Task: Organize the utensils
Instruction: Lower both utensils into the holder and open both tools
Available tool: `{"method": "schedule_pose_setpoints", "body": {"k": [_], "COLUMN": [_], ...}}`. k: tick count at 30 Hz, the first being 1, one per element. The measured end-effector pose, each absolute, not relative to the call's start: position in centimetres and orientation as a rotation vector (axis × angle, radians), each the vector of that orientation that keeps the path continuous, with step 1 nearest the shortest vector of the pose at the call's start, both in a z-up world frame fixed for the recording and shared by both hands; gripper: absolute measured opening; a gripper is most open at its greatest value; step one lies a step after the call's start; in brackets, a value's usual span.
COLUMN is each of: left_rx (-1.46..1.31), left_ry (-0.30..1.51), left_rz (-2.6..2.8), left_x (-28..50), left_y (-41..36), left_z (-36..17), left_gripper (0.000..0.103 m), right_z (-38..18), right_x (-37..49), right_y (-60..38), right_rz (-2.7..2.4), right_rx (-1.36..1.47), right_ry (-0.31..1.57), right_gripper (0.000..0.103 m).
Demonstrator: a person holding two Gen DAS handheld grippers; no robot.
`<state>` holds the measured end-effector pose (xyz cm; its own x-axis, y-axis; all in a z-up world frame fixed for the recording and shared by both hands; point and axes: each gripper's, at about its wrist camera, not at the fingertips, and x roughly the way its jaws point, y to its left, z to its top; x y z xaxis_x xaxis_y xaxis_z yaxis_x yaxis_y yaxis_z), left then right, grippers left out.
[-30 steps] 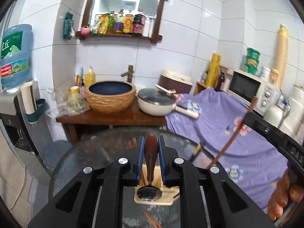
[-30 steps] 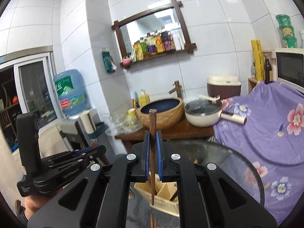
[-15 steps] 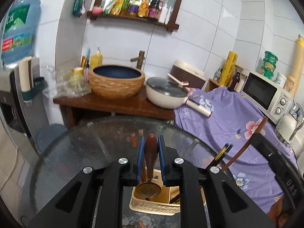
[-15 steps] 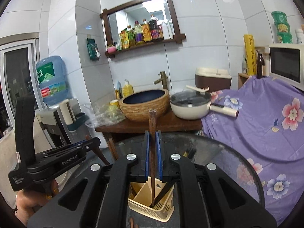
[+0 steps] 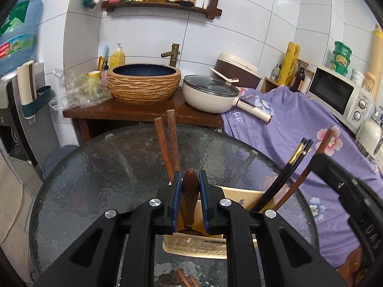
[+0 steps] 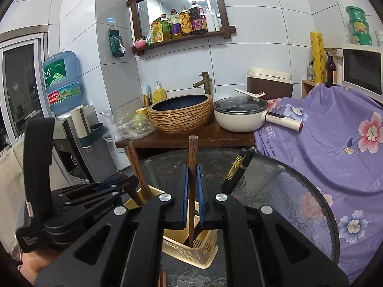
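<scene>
The left gripper (image 5: 189, 205) is clamped on a dark wooden spoon (image 5: 190, 198), its bowl end already down inside the cream utensil basket (image 5: 196, 248). The right gripper (image 6: 192, 198) pinches a brown chopstick (image 6: 192, 167) upright, tip inside the same basket. Behind the basket's left side lean two brown chopsticks (image 5: 167, 148); at its right, black chopsticks (image 5: 287, 174). Both pieces seem at the release step: next, open each grip and lift clear without tipping the basket on the glass table (image 5: 95, 179)

Woven basin (image 5: 143, 83), lidded white pan (image 5: 210, 93), purple floral cloth (image 6: 335, 129), microwave (image 5: 340, 95)
</scene>
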<state>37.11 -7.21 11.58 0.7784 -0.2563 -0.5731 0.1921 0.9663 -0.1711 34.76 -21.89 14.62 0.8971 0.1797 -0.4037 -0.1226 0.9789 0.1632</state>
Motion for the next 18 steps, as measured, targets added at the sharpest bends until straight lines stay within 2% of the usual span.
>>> {"method": "schedule_pose_setpoints", "body": {"k": [5,6,7,8,9,10,12,15,18], "left_rx": [-0.086,-0.084,-0.082,-0.081,-0.081,-0.081,-0.082,-0.088,-0.079], "left_ry": [0.634,0.633,0.629,0.625,0.62,0.611,0.593,0.581,0.567], "left_rz": [-0.243,-0.244,-0.245,-0.244,-0.244,-0.244,-0.24,-0.253,-0.266], "left_x": [37.0,36.9,36.8,36.7,36.5,36.2,35.6,34.2,32.1], "left_y": [-7.6,-7.5,-7.5,-7.6,-7.5,-7.3,-6.9,-6.1,-5.2], "left_z": [11.3,11.3,11.4,11.5,11.6,11.7,11.9,11.8,11.2], "left_gripper": [0.015,0.019,0.022,0.03,0.039,0.046,0.052,0.069,0.08], "right_z": [14.4,14.3,14.2,14.2,14.1,14.1,14.2,13.8,12.8], "right_x": [34.9,34.9,34.8,34.6,34.3,33.9,33.2,32.2,30.3], "right_y": [-22.3,-22.3,-22.4,-22.5,-22.6,-22.9,-23.3,-23.9,-24.2], "right_rz": [0.148,0.145,0.142,0.141,0.141,0.142,0.137,0.154,0.165], "right_rx": [0.146,0.139,0.136,0.136,0.141,0.156,0.172,0.196,0.2], "right_ry": [0.422,0.423,0.42,0.415,0.409,0.393,0.373,0.384,0.395], "right_gripper": [0.009,0.01,0.019,0.038,0.049,0.056,0.056,0.057,0.064]}}
